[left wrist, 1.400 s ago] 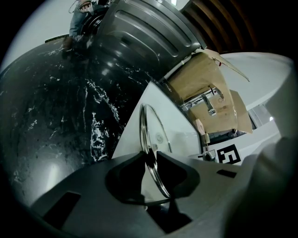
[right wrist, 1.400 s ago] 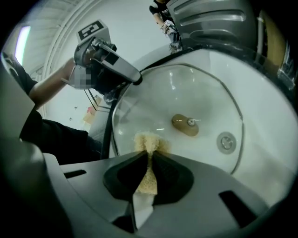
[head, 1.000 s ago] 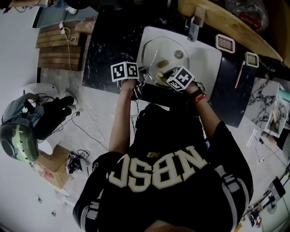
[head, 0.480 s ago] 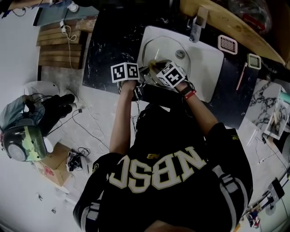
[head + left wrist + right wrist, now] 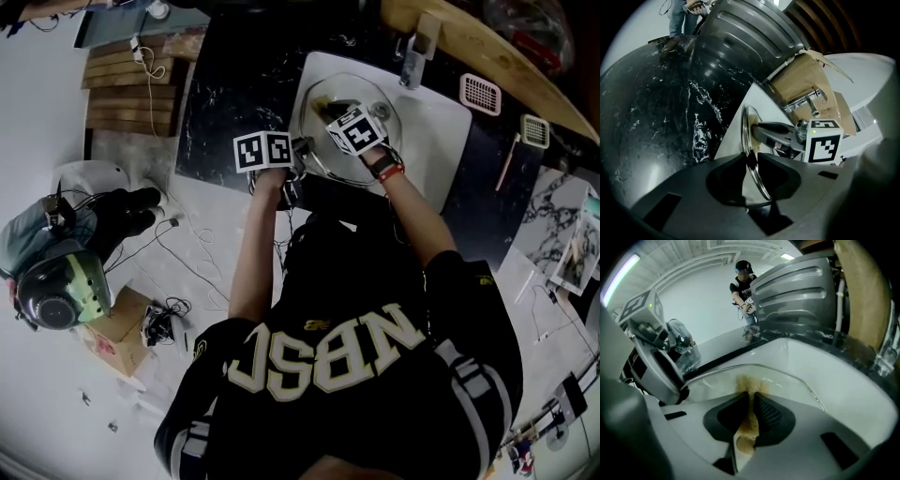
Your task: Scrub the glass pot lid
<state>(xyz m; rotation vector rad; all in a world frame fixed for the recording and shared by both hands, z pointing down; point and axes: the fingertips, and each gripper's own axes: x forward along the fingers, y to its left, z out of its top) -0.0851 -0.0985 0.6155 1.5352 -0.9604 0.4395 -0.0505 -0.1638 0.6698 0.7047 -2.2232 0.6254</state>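
Over at the white sink (image 5: 439, 122), set into the black marbled bench (image 5: 225, 103), both hands were in on the job. The glass pot lid (image 5: 377, 97) sat over the basin, just below the tap (image 5: 412, 67), filling most of the bowl as seen from the head view.

The left tongs (image 5: 752, 171) had it by the metal rim at its near-left edge. Its jaws stood only narrowly apart and were pinched onto that rim, and the left gripper view caught the lid edge-on between them.

And the right tongs (image 5: 751, 414) were clamped tight on a brownish scrubbing pad (image 5: 749, 425), the jaws nearly together with the pad squeezed flat between them. Its frayed tip poked out past the jaw tips and pressed right onto the glass of the lid, towards the far-left part.

The two tongs sat close together, the left at the rim and the right over the glass just beside it.
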